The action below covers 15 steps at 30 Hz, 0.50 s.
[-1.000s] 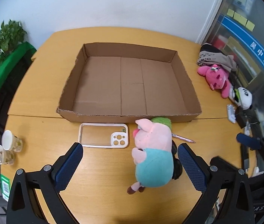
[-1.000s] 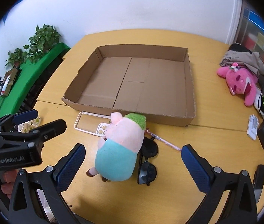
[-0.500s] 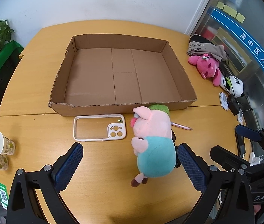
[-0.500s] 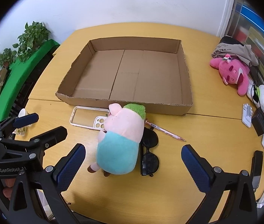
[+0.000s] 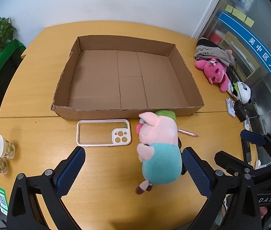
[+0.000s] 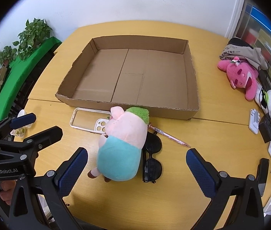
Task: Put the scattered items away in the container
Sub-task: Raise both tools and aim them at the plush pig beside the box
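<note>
An office: a rounded wooden meeting bench, glass partition with sticky notes, potted plants by the wall.

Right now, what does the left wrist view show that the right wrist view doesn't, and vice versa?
Only the left wrist view: two paper cups standing clear at the table's left edge, and a green QR sticker.

Only the right wrist view: the sunglasses in full beside the pig plush; the left view hides nearly all of them behind the plush.

Both: the empty cardboard box, clear phone case, pink pen, pink plush and panda plush. Left gripper and right gripper are open, holding nothing.
</note>
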Tool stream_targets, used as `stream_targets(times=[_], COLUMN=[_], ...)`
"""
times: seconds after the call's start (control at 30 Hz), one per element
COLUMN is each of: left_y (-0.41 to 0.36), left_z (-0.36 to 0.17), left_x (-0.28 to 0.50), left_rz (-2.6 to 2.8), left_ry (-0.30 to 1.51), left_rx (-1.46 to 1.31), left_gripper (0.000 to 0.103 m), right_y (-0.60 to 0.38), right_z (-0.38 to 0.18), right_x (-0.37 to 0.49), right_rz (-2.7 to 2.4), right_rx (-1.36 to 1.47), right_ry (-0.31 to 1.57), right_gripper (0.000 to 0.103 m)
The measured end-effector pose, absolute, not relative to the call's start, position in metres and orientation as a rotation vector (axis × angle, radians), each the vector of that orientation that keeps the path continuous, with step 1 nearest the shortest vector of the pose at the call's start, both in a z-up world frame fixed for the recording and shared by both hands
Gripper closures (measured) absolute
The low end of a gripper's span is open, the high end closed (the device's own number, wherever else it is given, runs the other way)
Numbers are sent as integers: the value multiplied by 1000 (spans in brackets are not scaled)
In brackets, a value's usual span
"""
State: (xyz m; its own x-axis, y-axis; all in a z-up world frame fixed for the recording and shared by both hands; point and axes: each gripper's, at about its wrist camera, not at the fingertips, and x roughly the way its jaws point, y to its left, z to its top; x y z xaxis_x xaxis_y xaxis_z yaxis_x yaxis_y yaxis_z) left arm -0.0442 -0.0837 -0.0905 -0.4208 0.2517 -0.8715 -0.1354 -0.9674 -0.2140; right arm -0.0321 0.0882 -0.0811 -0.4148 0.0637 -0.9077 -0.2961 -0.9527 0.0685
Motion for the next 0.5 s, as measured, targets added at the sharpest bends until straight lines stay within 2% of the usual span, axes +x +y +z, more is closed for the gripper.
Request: stream_targets(times=[0.5], left_y=[-84], left_z=[-103], left_x=[-37], left_rz=[2434], left_ry=[-196], left_rx=[-1583], left_gripper=[1], right_y=[89], right_z=[-87], right_x=[-23], right_rz=[2421], right_rx=[-1588], right_ry=[339], right_gripper=[1])
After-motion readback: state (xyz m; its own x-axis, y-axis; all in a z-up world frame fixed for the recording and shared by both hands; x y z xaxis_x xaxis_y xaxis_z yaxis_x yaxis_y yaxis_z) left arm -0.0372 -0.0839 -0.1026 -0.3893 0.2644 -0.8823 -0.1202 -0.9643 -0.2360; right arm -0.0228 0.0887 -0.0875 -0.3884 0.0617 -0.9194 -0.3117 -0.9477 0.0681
